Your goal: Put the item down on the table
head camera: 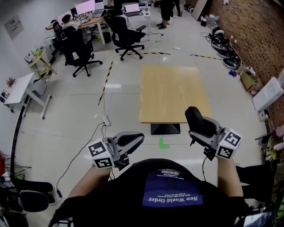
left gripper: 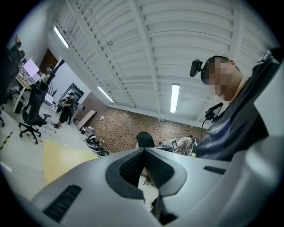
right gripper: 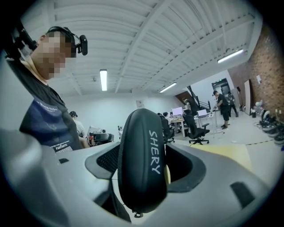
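Note:
A black oval zip case (head camera: 195, 119) marked SHERY (right gripper: 143, 164) stands upright between the jaws of my right gripper (head camera: 200, 129), which is shut on it. In the right gripper view the case fills the gap of the right gripper (right gripper: 144, 156). I hold it in the air in front of my chest, short of the near edge of the bare light wooden table (head camera: 173, 91). My left gripper (head camera: 137, 138) is level with it on the left, shut, with nothing held. In the left gripper view the left gripper (left gripper: 143, 154) has its ribbed pads pressed together.
Black office chairs (head camera: 127, 36) and desks with monitors (head camera: 88, 13) stand at the back left. A white desk (head camera: 20, 88) is at the left. Yellow-black floor tape (head camera: 106, 82) and a power strip (head camera: 106, 120) lie left of the table. Clutter lines the brick wall (head camera: 248, 26).

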